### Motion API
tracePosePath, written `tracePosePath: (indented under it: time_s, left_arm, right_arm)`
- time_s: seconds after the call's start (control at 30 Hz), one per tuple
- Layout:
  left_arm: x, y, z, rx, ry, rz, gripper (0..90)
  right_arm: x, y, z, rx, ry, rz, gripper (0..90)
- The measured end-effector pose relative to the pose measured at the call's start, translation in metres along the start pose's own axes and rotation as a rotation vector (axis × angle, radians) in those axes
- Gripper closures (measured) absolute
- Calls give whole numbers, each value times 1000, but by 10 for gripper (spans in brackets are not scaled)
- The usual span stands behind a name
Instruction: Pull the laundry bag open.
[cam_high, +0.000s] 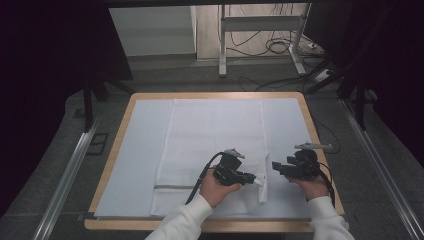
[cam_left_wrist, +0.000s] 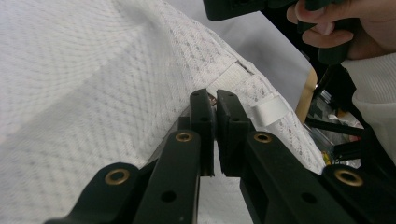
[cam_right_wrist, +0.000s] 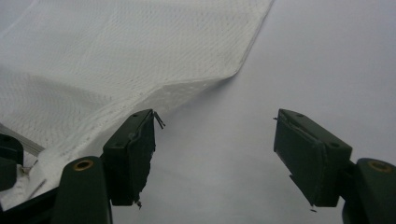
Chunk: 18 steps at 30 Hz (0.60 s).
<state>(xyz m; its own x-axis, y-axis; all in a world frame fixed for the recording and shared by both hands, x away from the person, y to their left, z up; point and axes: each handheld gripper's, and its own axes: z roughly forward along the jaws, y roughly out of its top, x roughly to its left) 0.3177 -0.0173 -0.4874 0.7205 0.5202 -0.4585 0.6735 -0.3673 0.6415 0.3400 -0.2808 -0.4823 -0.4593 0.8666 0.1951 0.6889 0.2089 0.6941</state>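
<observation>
A white mesh bag (cam_high: 215, 135) lies flat on the white-covered table (cam_high: 142, 150), with a grey zipper strip (cam_high: 175, 187) near its front edge. My left gripper (cam_high: 257, 180) is shut on the bag's right edge near the front corner, lifting the fabric a little. In the left gripper view the jaws (cam_left_wrist: 215, 100) pinch the mesh bag (cam_left_wrist: 93, 70) beside a white tab (cam_left_wrist: 268, 112). My right gripper (cam_high: 277, 167) hovers just right of that corner, open with nothing between its fingers. In the right gripper view it (cam_right_wrist: 215, 135) stands over bare cover, with the raised bag edge (cam_right_wrist: 187, 88) at its left.
The wooden table rim (cam_high: 320, 150) frames the white cover. Beyond the far edge are a grey floor, metal desk legs (cam_high: 222, 45) and loose cables (cam_high: 277, 47). Metal rails (cam_high: 70, 170) run along both sides of the table.
</observation>
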Motion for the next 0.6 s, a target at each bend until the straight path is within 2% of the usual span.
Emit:
tracePosePath:
  time_s: [0.3, 0.47, 0.6]
  left_arm:
    - [7, -1, -15, -23, 10, -10, 868]
    - [9, -2, -17, -28, 9, -14, 868]
    - [7, -2, -15, -27, 7, -11, 868]
  right_arm:
    - [0, 0, 0, -1, 0, 5, 289]
    - [0, 0, 0, 1, 0, 9, 289]
    - [0, 1, -1, -2, 18, 41, 282]
